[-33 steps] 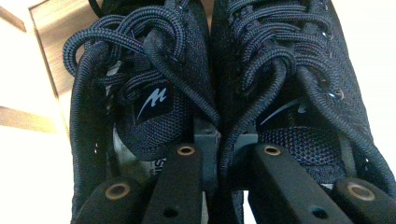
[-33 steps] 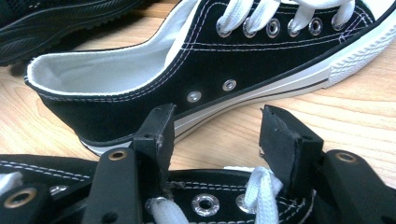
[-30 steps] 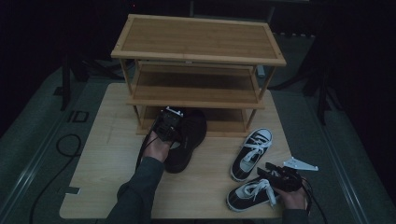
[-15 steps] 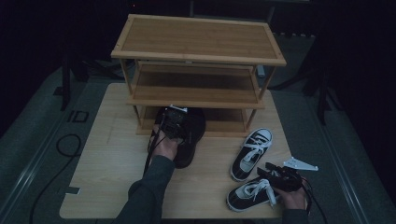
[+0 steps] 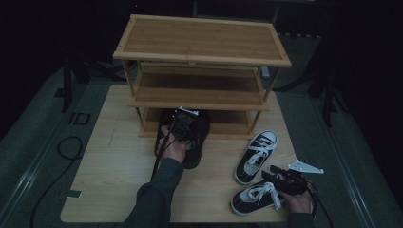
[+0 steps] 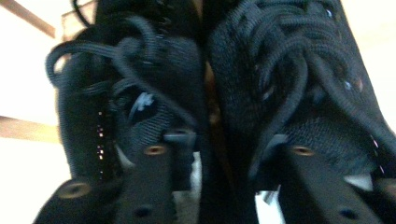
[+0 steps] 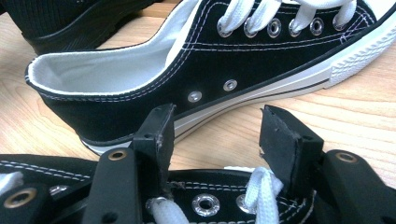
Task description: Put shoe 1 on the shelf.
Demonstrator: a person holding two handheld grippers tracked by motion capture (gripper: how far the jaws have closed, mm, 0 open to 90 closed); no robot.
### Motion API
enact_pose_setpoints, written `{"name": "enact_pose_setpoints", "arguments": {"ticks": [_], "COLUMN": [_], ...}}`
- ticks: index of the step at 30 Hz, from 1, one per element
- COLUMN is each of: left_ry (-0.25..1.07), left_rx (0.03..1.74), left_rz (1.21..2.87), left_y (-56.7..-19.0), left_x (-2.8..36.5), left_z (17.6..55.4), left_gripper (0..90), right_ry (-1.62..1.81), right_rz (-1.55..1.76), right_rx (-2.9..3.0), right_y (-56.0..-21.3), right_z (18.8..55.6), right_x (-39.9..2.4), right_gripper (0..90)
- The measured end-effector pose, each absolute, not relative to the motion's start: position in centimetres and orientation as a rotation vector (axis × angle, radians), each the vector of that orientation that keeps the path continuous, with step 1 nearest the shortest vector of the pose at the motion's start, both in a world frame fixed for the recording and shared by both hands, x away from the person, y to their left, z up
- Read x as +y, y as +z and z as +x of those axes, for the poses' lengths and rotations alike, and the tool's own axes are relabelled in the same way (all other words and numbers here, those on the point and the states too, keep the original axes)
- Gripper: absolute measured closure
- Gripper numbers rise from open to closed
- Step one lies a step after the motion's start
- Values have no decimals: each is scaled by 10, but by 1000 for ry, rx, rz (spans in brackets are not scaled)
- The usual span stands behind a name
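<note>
Black mesh shoes (image 5: pixel 192 137), pair: frame centre, toes under rack (image 5: pixel 202 102). Your left gripper (image 5: pixel 183 124) jaws have just been opening, shoes between, released. Right gripper (image 5: pixel 285 180) jaws spread over sneaker (image 5: pixel 254 197).

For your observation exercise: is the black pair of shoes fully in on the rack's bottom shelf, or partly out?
Partly out: black pair of shoes has toes under the rack, heels on the table.
</note>
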State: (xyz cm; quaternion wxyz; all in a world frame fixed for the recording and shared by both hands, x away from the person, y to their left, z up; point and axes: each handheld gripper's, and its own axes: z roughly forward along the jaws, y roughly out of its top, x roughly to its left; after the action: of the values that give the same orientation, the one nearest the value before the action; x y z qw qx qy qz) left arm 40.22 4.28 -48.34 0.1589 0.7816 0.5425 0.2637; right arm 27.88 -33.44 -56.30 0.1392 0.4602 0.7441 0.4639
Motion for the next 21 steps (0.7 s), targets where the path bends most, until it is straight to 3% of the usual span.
{"name": "enact_pose_setpoints", "arguments": {"ticks": [2,10,21], "left_ry": [715,628,514], "left_rx": [1550,1474,1291], "left_rz": [2238,2259,2218], "left_y": [-482,-467,-445], "left_x": [48,61,75], "left_z": [402,393,369], "left_gripper": [586,472,513], "right_ry": [1340,1341,1341], "right_rz": [1330,1331,1330], "right_rx": [2150,2149,2149], "right_y": [-563,-563,-563], "right_z": [279,279,279], "right_x": [-334,-334,-334], "right_gripper": [449,449,448]}}
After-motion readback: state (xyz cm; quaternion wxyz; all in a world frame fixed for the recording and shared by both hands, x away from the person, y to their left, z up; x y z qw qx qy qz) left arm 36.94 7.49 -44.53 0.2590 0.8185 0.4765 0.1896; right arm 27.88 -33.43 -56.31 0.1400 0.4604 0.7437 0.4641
